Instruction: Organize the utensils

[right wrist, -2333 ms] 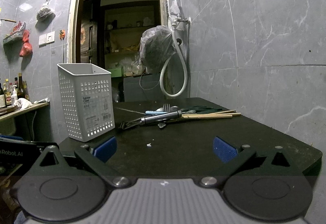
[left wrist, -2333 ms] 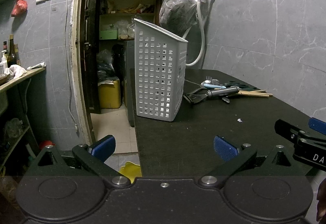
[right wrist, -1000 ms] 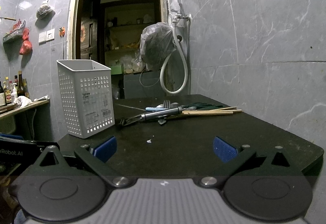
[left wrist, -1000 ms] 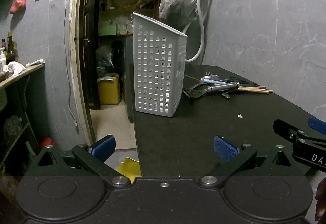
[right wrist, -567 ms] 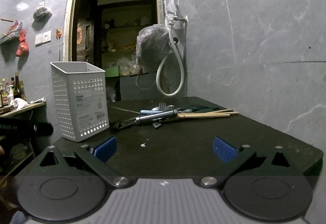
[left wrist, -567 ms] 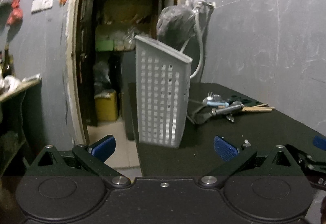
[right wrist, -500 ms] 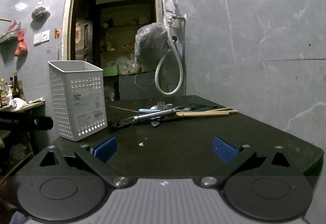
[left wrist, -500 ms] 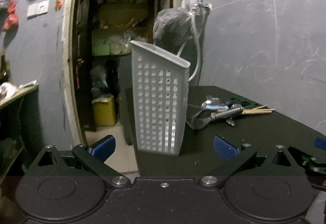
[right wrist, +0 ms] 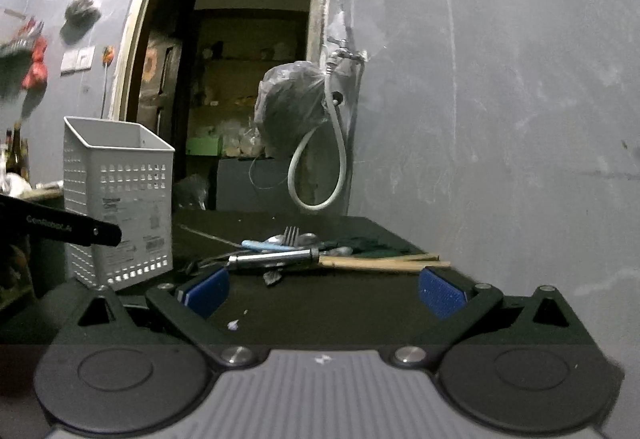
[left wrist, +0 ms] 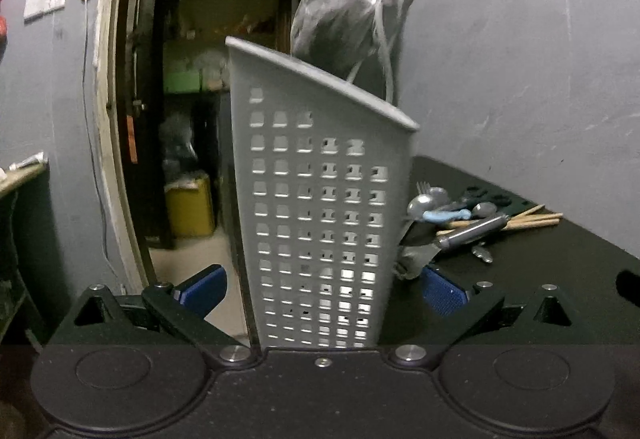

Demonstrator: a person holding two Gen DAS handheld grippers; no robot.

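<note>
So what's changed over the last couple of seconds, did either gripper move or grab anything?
The left gripper has closed in on the white perforated plastic basket, which now stands between its open blue-padded fingers, not visibly gripped. The right gripper has eased toward the pile of metal and wooden utensils on the black table, open and empty. Basket and utensils have not visibly moved.

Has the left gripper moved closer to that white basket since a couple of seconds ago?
Yes. The left gripper has closed in on the white basket, which now stands between its open fingers.
</note>
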